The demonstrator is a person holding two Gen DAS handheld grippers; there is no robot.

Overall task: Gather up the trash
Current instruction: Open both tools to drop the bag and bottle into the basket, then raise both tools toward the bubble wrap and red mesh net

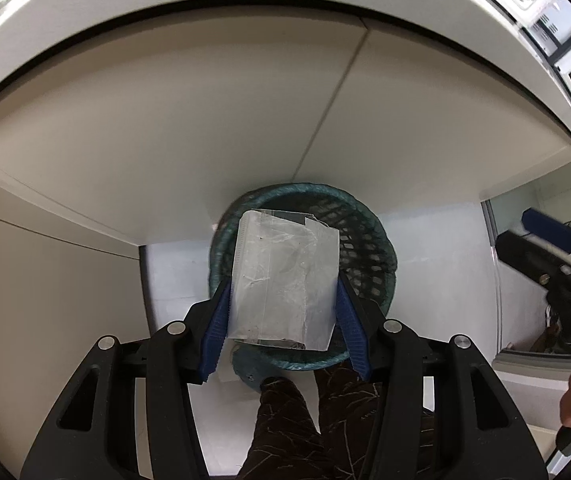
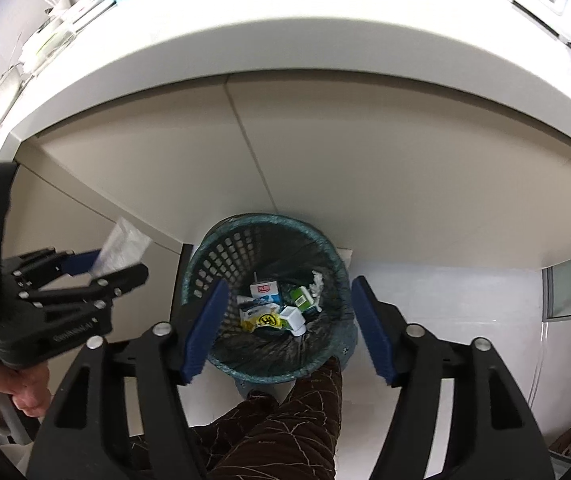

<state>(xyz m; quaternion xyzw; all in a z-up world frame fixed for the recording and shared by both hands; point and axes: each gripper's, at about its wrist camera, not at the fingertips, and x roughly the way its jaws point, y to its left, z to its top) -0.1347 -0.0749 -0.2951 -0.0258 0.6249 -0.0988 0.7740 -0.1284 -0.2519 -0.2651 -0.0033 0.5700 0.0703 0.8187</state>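
Observation:
My left gripper (image 1: 283, 316) is shut on a clear plastic bag (image 1: 283, 276) and holds it right over a teal mesh waste basket (image 1: 369, 248) on the floor. The bag hides most of the basket's inside in this view. In the right wrist view the same basket (image 2: 221, 256) stands below a white counter, with cartons and wrappers (image 2: 277, 308) in it. My right gripper (image 2: 289, 328) is open and empty above the basket. The left gripper (image 2: 97, 266) shows at the left there, with the bag (image 2: 121, 248) between its fingers.
A white counter (image 2: 285, 44) overhangs the basket, with beige cabinet doors (image 1: 205, 132) behind it. A person's leg in dark patterned trousers (image 2: 285, 420) stands just in front of the basket. The floor (image 2: 445, 300) is white.

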